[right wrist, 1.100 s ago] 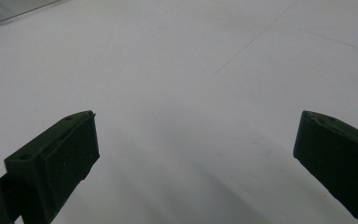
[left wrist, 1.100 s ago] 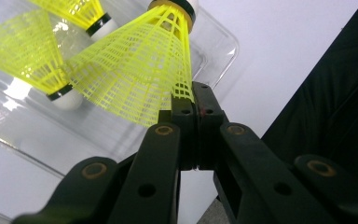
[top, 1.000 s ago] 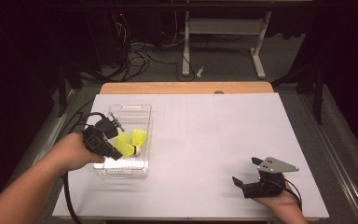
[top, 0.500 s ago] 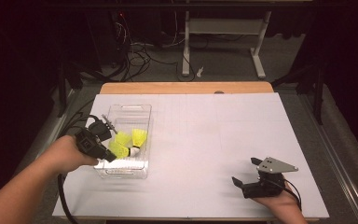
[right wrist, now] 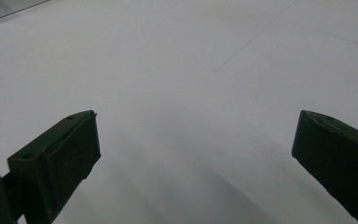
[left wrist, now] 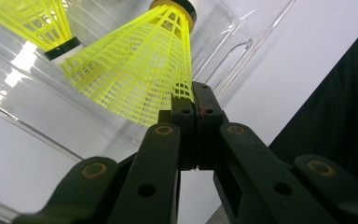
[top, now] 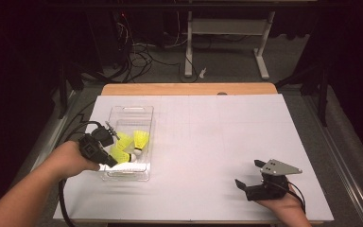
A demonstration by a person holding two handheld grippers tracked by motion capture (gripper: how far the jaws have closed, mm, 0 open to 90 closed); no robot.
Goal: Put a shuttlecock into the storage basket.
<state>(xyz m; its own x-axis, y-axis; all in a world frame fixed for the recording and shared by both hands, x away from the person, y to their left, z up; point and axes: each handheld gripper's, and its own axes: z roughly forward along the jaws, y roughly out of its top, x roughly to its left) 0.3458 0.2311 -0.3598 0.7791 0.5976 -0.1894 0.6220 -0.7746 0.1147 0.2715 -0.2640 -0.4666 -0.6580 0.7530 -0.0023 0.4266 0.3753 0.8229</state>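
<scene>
Two grippers, left gripper [left wrist: 192, 100] pinching yellow shuttlecock [left wrist: 140, 70] skirt, right gripper [right wrist: 193, 154] spread wide.

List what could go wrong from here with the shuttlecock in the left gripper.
1. The left gripper is shut on only the edge of the yellow shuttlecock's mesh skirt, so it may slip out or the thin mesh may deform.
2. The held shuttlecock sits close to a second shuttlecock in the clear tray; lifting could knock it.
3. The light tray might shift if the gripper catches its wall, and the open right gripper rests far off, not steadying it.
</scene>
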